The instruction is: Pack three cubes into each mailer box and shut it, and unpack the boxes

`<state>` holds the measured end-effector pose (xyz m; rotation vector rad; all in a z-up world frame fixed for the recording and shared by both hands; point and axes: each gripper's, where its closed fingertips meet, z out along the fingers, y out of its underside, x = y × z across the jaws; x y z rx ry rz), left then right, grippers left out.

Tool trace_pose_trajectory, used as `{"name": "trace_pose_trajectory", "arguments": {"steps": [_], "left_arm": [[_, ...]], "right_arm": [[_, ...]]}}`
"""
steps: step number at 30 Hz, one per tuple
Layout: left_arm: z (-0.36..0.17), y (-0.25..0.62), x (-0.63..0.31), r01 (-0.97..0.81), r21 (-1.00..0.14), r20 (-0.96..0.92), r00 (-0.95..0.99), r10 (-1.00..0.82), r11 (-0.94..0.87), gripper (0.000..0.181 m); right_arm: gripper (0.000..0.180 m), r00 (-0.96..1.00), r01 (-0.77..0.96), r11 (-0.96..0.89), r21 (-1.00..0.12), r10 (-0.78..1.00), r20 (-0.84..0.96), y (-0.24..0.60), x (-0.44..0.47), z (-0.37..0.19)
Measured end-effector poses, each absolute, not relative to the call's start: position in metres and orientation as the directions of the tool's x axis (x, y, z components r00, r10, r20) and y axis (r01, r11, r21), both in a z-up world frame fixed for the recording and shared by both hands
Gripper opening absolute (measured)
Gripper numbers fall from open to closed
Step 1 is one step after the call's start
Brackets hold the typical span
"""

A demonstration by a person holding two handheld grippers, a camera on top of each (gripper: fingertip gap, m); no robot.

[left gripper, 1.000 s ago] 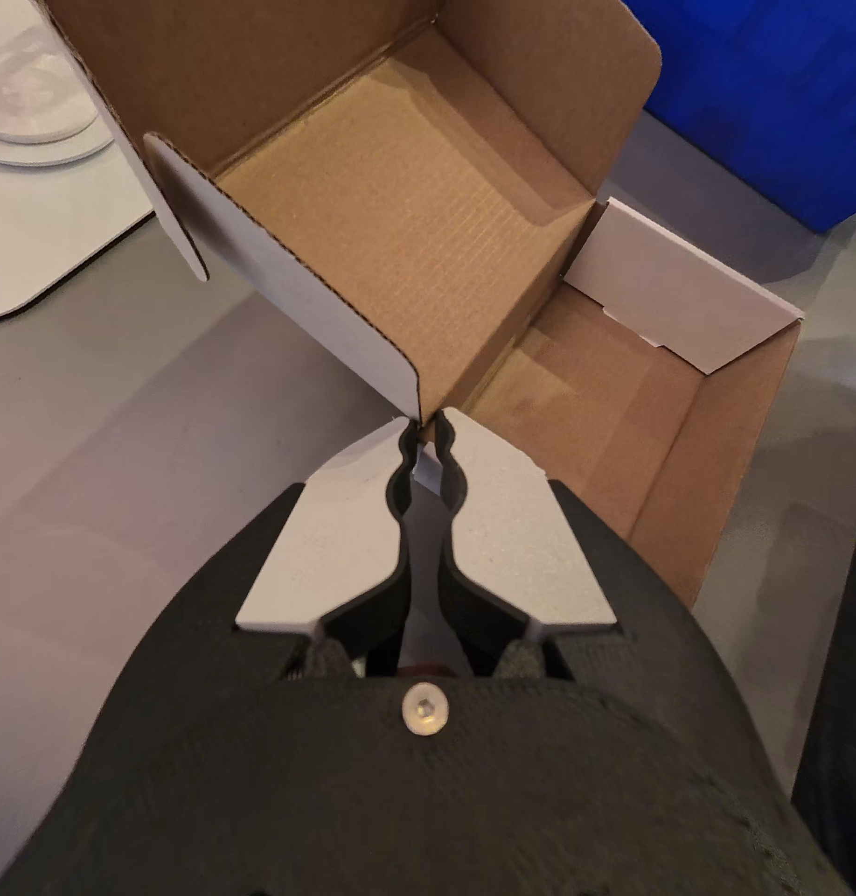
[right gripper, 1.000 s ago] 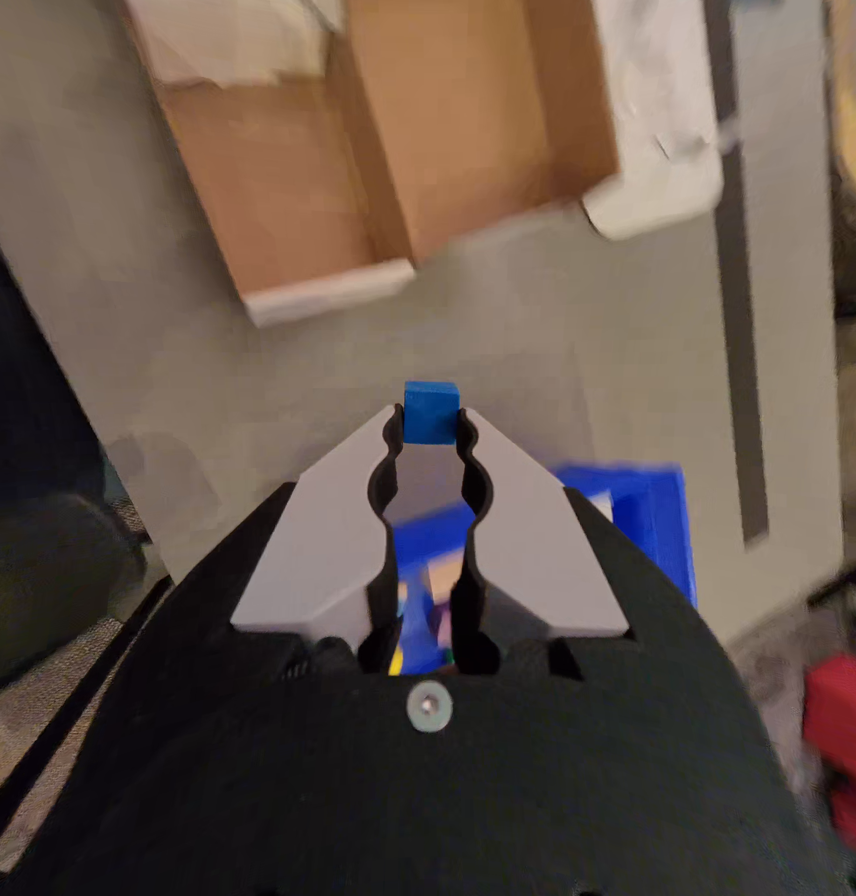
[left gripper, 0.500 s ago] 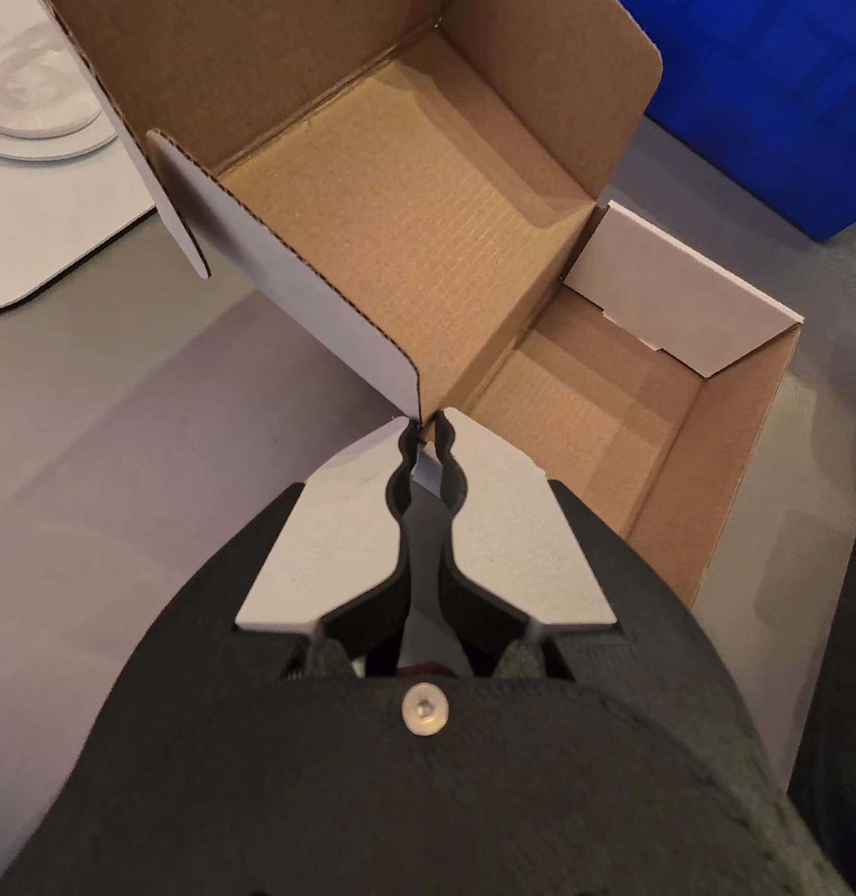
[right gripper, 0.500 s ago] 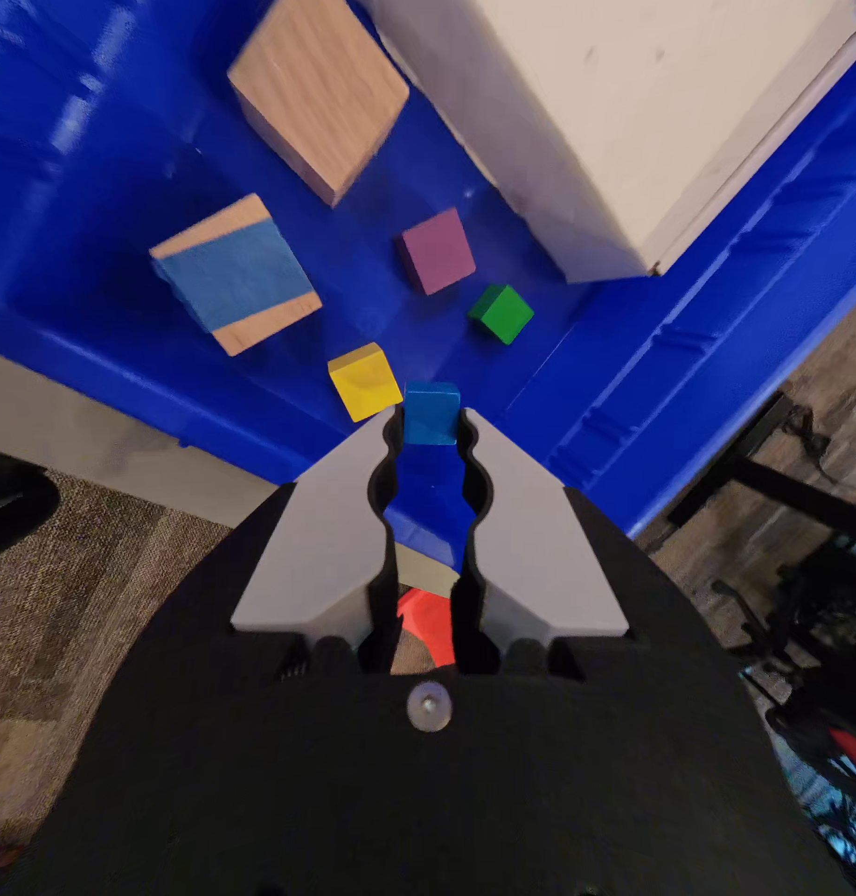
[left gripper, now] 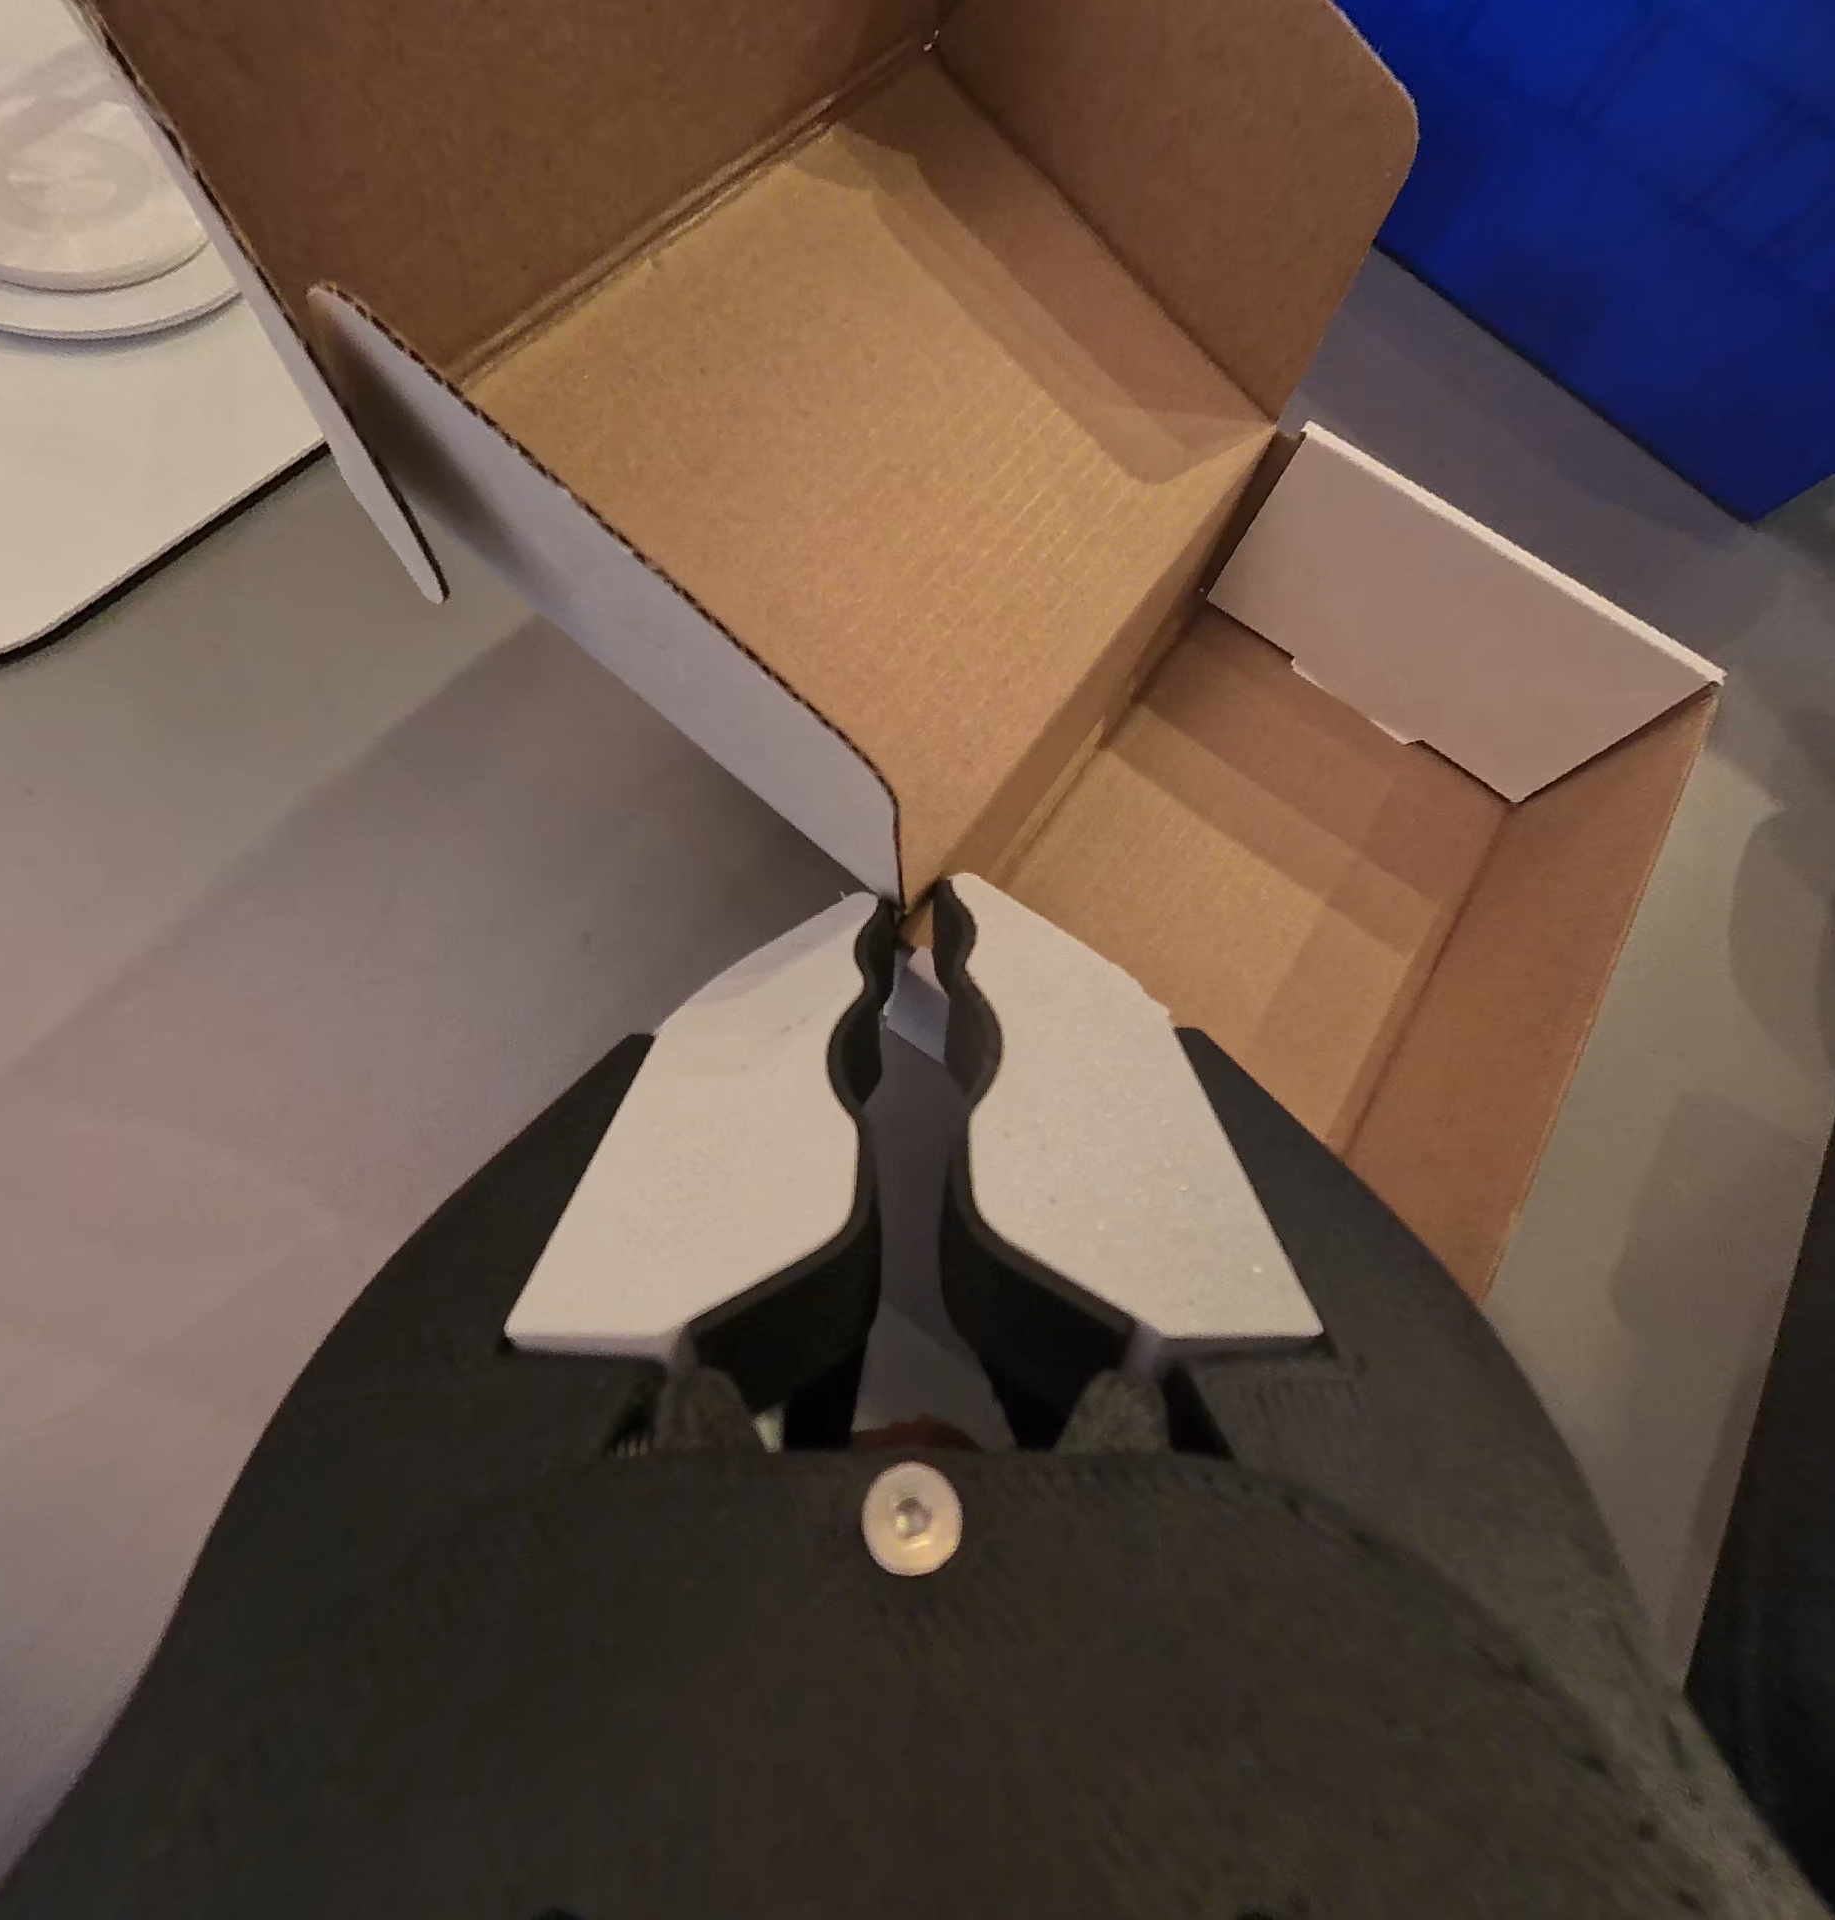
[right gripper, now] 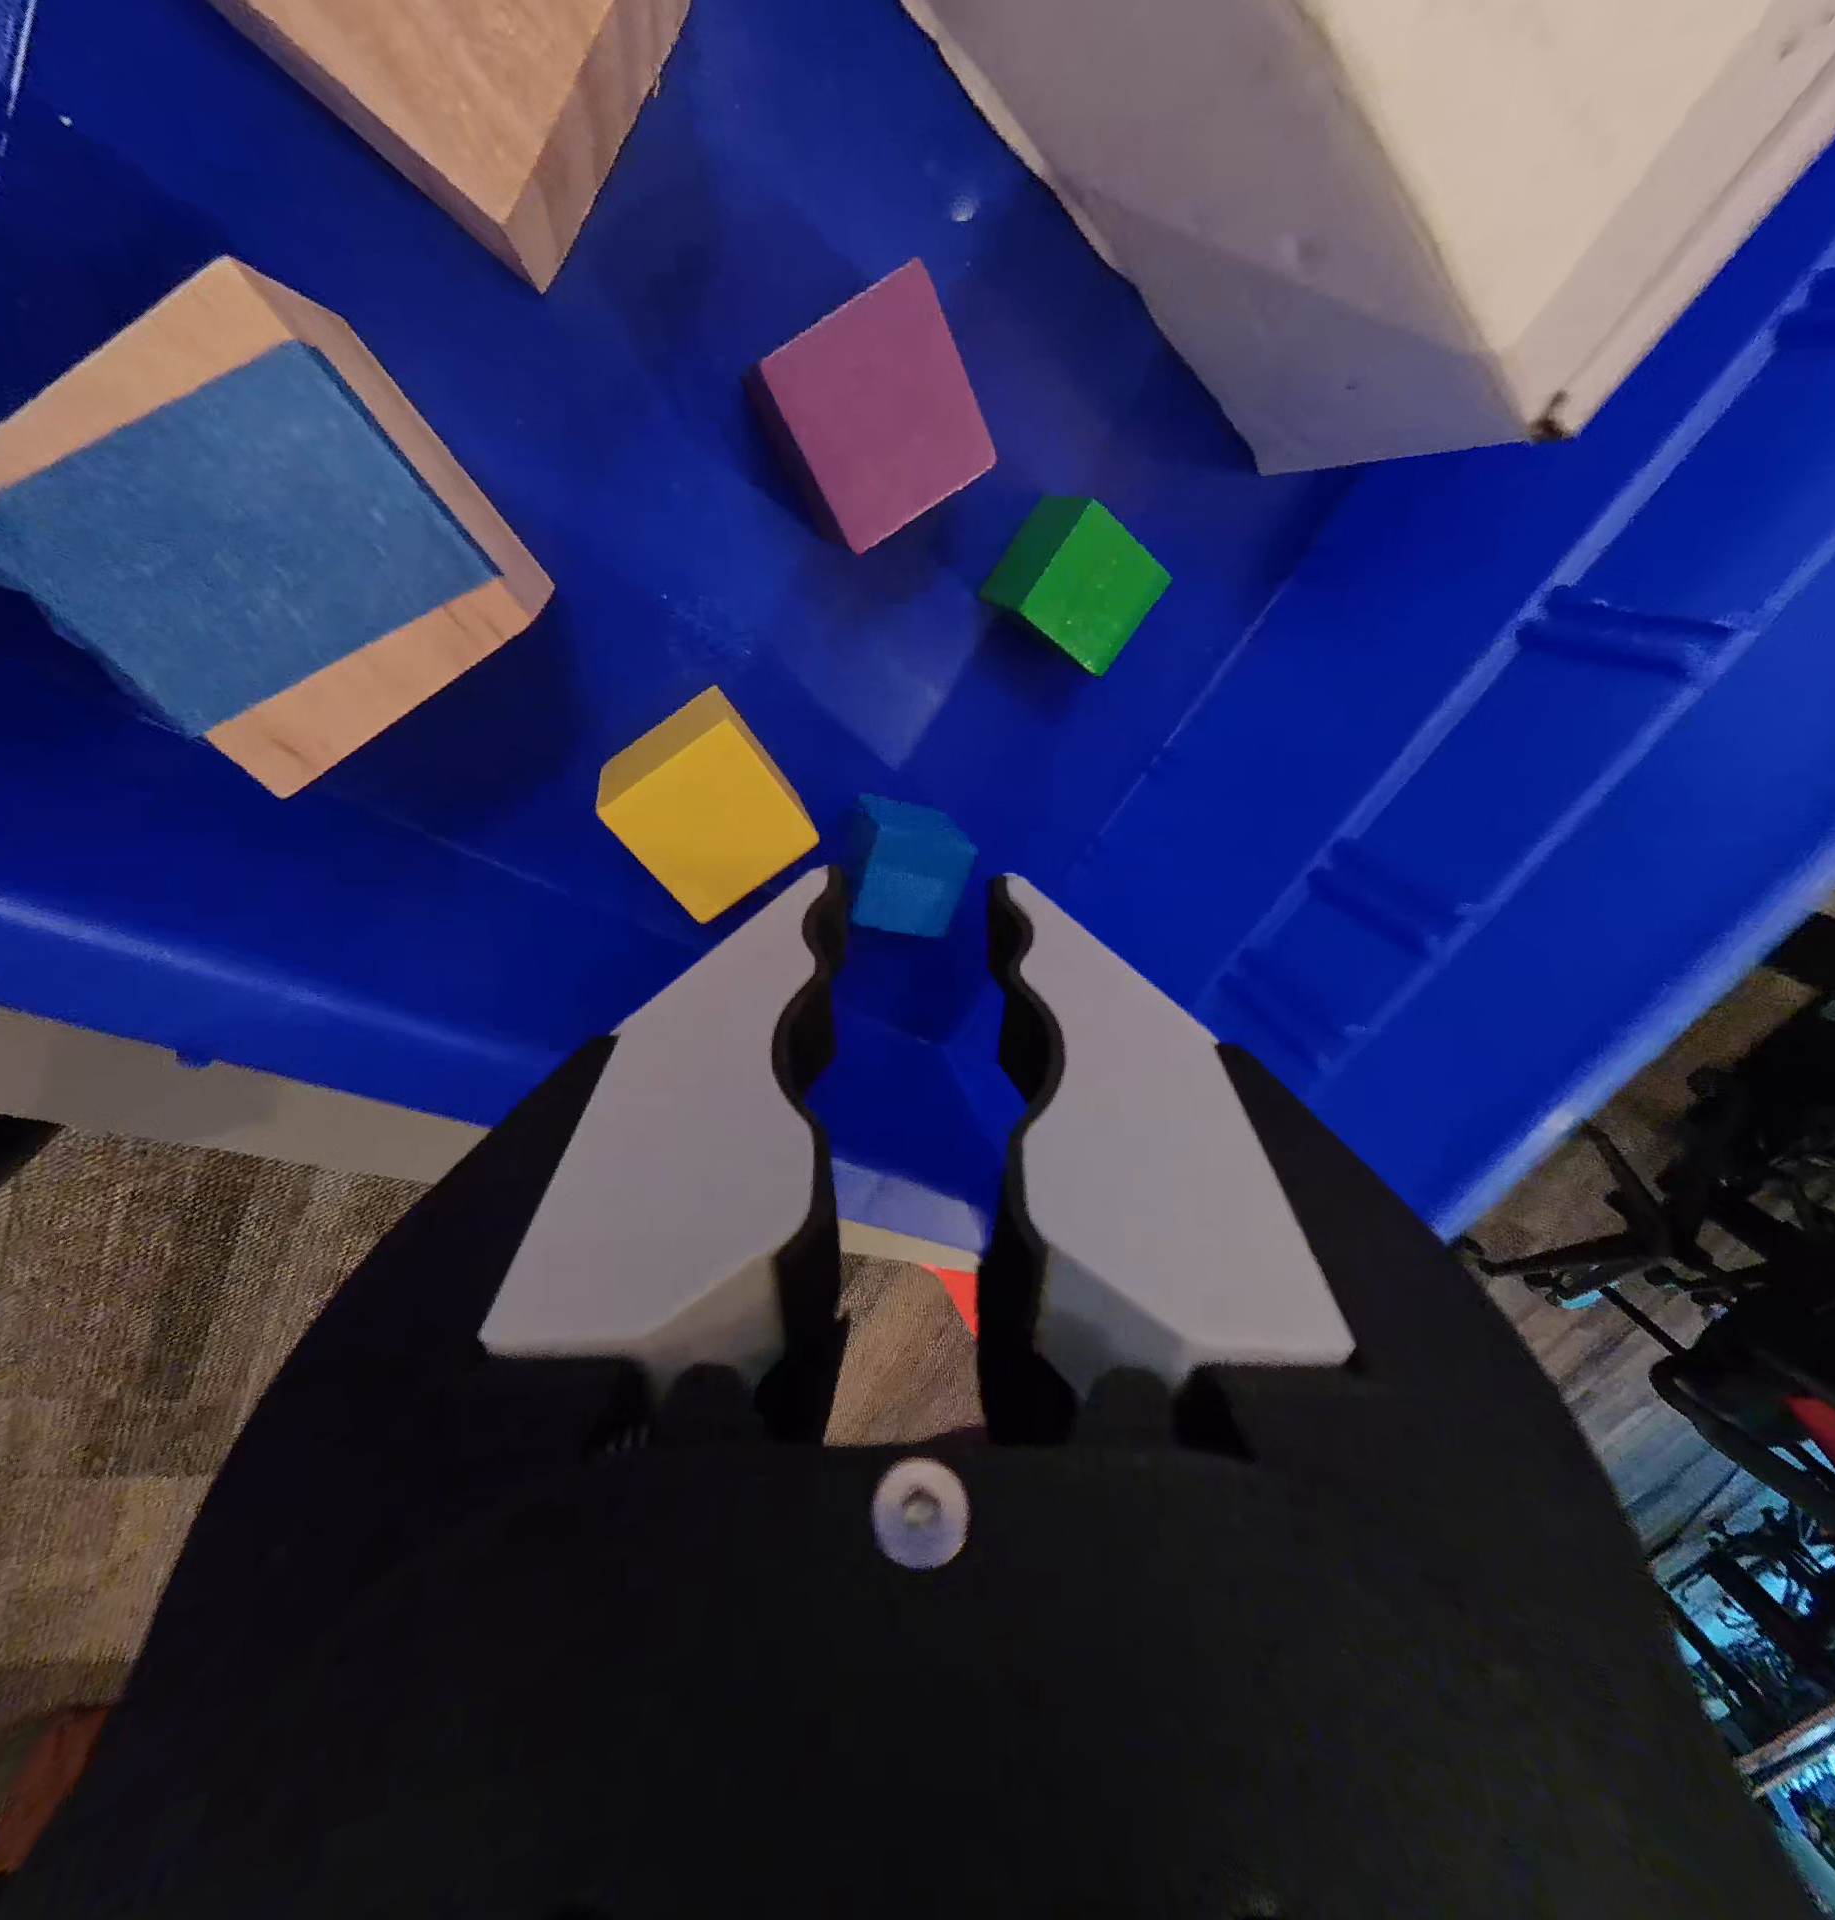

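An open, empty mailer box (left gripper: 1515,987) stands on the grey table (left gripper: 269,883) with its lid (left gripper: 840,468) raised. My left gripper (left gripper: 911,920) is shut on the box's near white corner wall. My right gripper (right gripper: 915,883) is open over a blue bin (right gripper: 1412,831). A small blue cube (right gripper: 908,868) lies free just beyond its fingertips, touching neither. A yellow cube (right gripper: 705,800) sits next to it on the left. A purple cube (right gripper: 877,405) and a green cube (right gripper: 1079,582) lie farther in.
Two large wooden blocks, one with a blue face (right gripper: 227,530) and one plain (right gripper: 477,94), lie in the bin with a shut white mailer box (right gripper: 1412,208). The bin also shows in the left wrist view (left gripper: 1619,156). A white tray with plates (left gripper: 61,312) is at far left.
My right gripper carried the blue cube from over the table to the blue bin, dropped closer to the bin floor, opened and let the cube go. My left gripper has not moved.
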<state>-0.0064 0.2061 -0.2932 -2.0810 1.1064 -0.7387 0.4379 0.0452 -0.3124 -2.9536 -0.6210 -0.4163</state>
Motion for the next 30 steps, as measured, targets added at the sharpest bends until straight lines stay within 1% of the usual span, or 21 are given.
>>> {"name": "trace_pose_trajectory", "arguments": {"steps": [1,5,6,9,11,13,14,17,19,22,26,28,30], "left_arm": [[-0.293,0.206,-0.006,-0.486,-0.763,0.170,0.483,-0.859,-0.425,0.007],[-0.293,0.206,-0.006,-0.484,-0.764,0.174,0.484,-0.858,-0.428,0.007],[-0.293,0.206,-0.006,-0.484,-0.763,0.175,0.484,-0.858,-0.429,0.007],[-0.293,0.206,-0.006,-0.483,-0.763,0.175,0.484,-0.857,-0.429,0.007],[-0.293,0.206,-0.006,-0.485,-0.765,0.170,0.484,-0.858,-0.425,0.007],[-0.293,0.206,-0.006,-0.487,-0.766,0.160,0.486,-0.859,-0.419,0.007],[-0.293,0.206,-0.006,-0.489,-0.768,0.153,0.487,-0.860,-0.414,0.007],[-0.292,0.204,-0.007,-0.495,-0.763,0.161,0.477,-0.864,-0.415,0.007],[-0.291,0.203,-0.008,-0.488,-0.765,0.175,0.472,-0.864,-0.421,0.007],[-0.291,0.203,-0.010,-0.477,-0.765,0.199,0.464,-0.863,-0.433,0.008],[-0.292,0.204,-0.014,-0.474,-0.756,0.224,0.461,-0.859,-0.452,0.008],[-0.292,0.205,-0.019,-0.487,-0.745,0.217,0.468,-0.857,-0.455,0.007],[-0.292,0.204,-0.023,-0.491,-0.737,0.221,0.474,-0.853,-0.464,0.007]], "right_arm": [[0.029,0.876,0.406,-0.913,-0.048,0.373,0.305,0.046,0.440,-0.305],[0.028,0.864,0.429,-0.893,-0.134,0.362,0.351,0.056,0.432,-0.269],[0.028,0.861,0.451,-0.872,-0.190,0.368,0.351,0.063,0.421,-0.256],[0.034,0.870,0.492,-0.757,-0.430,0.419,0.259,0.092,0.357,-0.214],[0.048,0.858,0.484,-0.664,-0.570,0.488,0.160,0.110,0.302,-0.191],[0.059,0.813,0.464,-0.586,-0.664,0.579,0.057,0.125,0.245,-0.176],[0.066,0.780,0.467,-0.565,-0.681,0.626,0.015,0.129,0.220,-0.175],[0.066,0.721,0.469,-0.528,-0.707,0.692,-0.039,0.152,0.169,-0.176],[0.065,0.709,0.431,-0.554,-0.712,0.697,-0.113,0.170,0.150,-0.182],[0.067,0.693,0.297,-0.631,-0.716,0.659,-0.292,0.196,0.129,-0.190],[0.070,0.670,0.131,-0.708,-0.694,0.580,-0.464,0.218,0.112,-0.208],[0.067,0.646,0.020,-0.720,-0.694,0.539,-0.541,0.225,0.107,-0.211],[0.062,0.621,-0.055,-0.727,-0.685,0.513,-0.593,0.230,0.106,-0.220]]}}
